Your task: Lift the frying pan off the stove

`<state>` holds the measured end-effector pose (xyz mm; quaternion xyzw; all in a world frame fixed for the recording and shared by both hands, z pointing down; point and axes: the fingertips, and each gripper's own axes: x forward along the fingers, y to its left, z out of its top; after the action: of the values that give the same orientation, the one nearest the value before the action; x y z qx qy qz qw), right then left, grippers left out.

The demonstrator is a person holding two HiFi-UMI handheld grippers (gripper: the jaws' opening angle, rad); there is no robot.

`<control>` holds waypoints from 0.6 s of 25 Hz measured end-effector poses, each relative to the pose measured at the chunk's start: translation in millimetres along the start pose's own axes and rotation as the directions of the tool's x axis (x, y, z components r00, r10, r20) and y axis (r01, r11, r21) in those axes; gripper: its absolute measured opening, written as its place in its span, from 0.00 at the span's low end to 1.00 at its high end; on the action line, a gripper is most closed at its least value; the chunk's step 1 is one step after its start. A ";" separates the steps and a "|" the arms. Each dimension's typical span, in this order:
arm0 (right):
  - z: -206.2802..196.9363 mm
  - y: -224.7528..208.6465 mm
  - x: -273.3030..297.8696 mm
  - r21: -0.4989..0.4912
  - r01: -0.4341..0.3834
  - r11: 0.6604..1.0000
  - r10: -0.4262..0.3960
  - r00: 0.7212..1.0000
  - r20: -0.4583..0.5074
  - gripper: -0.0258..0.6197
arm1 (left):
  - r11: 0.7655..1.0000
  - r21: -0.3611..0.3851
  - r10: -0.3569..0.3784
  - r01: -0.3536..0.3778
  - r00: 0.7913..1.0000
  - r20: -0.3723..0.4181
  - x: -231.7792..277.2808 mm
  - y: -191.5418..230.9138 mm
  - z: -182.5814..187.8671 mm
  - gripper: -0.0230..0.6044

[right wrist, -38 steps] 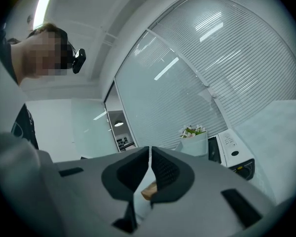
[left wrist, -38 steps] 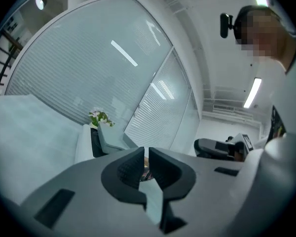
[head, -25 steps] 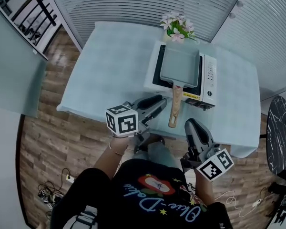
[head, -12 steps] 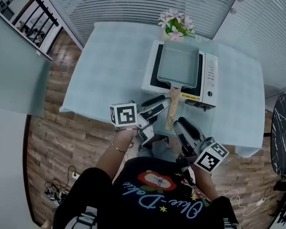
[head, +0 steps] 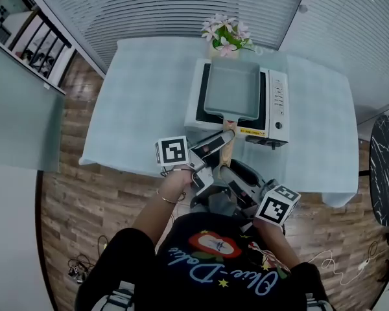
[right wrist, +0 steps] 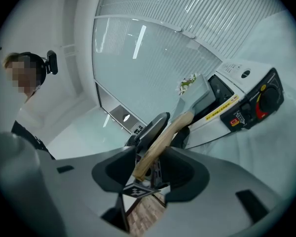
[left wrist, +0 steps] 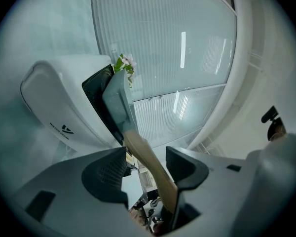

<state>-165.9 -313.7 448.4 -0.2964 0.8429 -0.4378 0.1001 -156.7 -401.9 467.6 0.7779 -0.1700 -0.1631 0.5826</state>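
- A pale blue desk (head: pixel 136 109) stands on a wood floor against ribbed walls. At its far edge are flowers (head: pixel 225 32).
- Head view: the square frying pan (head: pixel 232 89) sits on the white stove (head: pixel 275 99). Its wooden handle (head: pixel 227 149) runs straight back toward the person, reaching the desk's near edge. The left hand-held gripper (head: pixel 215 149) comes at the handle from the left. The right hand-held gripper (head: pixel 232 173) waits just below the handle's free end. I judge the left one nearer the pan.
- Left gripper view: the jaws have just been opening and stand wide. The handle passes between them, close beside one pad, but nothing clamps it.
- Right gripper view: these jaws have also just been opening and gape fully. The handle's tip (right wrist: pixel 160 137) lies in the gap, pointing away toward the stove, unheld.
- The pan isn't lifted yet. Closing across the handle looks like the next move.
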 end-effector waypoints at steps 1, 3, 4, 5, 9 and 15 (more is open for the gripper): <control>-0.5 0.0 1.8 0.008 -0.004 1.000 0.004 1.000 -0.003 0.31 | 1.000 -0.015 -0.004 0.004 1.000 -0.003 2.8 0.1 -1.0 0.40; -1.0 -0.6 5.0 0.020 -0.007 1.000 0.007 1.000 -0.005 0.30 | 0.999 -0.042 -0.017 0.017 1.000 -0.004 7.1 -0.4 -1.6 0.40; -0.9 -1.2 5.9 0.027 -0.009 1.000 0.009 1.000 -0.004 0.30 | 0.999 -0.048 -0.021 0.021 1.000 -0.004 8.4 -0.8 -1.5 0.40; -0.8 -2.0 6.5 0.035 -0.012 0.999 0.012 1.000 -0.002 0.30 | 0.999 -0.048 -0.022 0.021 1.000 -0.005 9.1 -0.8 -1.5 0.40; 0.7 -4.2 8.6 0.087 -0.034 0.996 0.034 0.999 -0.001 0.30 | 0.998 -0.066 -0.017 0.016 1.000 -0.016 10.0 -1.3 -3.0 0.40; -0.4 -7.5 16.1 0.185 -0.078 0.980 0.085 0.996 -0.028 0.30 | 0.998 -0.065 -0.004 0.000 0.998 -0.065 10.7 3.4 -4.0 0.36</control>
<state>-176.0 -326.2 456.1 -0.2431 0.8121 -0.5143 0.1299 -145.7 -404.3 471.4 0.7637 -0.1448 -0.1437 0.6125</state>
